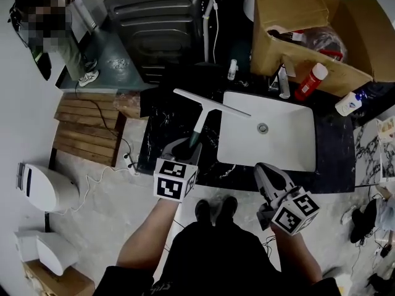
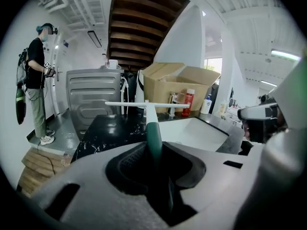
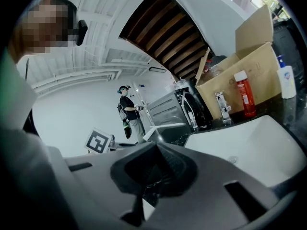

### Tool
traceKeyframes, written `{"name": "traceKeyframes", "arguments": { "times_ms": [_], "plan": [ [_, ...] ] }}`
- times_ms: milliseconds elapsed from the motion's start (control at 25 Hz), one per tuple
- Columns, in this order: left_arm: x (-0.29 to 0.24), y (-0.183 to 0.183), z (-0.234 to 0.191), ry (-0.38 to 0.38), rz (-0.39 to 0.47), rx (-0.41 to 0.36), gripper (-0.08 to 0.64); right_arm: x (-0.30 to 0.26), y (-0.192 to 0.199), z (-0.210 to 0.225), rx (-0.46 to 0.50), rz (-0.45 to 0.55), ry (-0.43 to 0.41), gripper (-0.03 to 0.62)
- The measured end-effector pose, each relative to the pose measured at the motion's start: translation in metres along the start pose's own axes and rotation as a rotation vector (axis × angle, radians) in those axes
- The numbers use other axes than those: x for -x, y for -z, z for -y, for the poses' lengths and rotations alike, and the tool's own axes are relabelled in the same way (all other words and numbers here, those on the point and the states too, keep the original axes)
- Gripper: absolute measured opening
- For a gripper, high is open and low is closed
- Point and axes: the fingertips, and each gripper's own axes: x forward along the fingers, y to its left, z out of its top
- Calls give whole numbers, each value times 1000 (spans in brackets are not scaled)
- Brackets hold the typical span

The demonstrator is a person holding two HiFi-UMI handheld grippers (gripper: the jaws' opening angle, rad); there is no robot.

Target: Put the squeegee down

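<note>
Two bare forearms out in front, in the head view. Holds the left gripper [image 1: 187,147] forward and tilted up toward the counter, jaws pinched on the dark green handle of the white T-shaped squeegee [image 1: 202,117]. Points the long thin blade away from the jaws, across the seam between the glossy black marbled countertop [image 1: 162,128] and the white rectangular sink basin [image 1: 290,140]; cannot tell whether the blade touches either. Holds the right gripper [image 1: 264,172] nearer the body, to the right of the left one, at the basin's near rim.

Left gripper view: clamps the smooth, tapering handle between dark ribbed pads [image 2: 129,163], its end buried out of sight. Shows the blade level, straight ahead of the jaws, with a brown cardboard box [image 2: 177,87] beyond it.

Right gripper view: jaws pressed together on nothing, only a pale sliver below them. Looks past them to the basin's smooth white surface on the right and a red bottle [image 3: 245,96] farther off, against the box.
</note>
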Motion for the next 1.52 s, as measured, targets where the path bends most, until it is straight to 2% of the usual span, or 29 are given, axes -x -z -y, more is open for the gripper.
{"name": "traceKeyframes", "arguments": {
  "times_ms": [400,640,1360,1520],
  "plan": [
    [-40,36,-29,-61,-123,30,103,-5,1,3,12,-42,-31,6],
    [-53,49,-41,-82,-178,5,103,-1,2,8,11,-52,-20,6],
    [-71,71,-54,-73,-270,-21,106,9,24,3,-12,-85,-17,6],
    [-73,74,-51,-51,-278,-30,134,13,25,0,-13,-82,-15,6]
  ]
}}
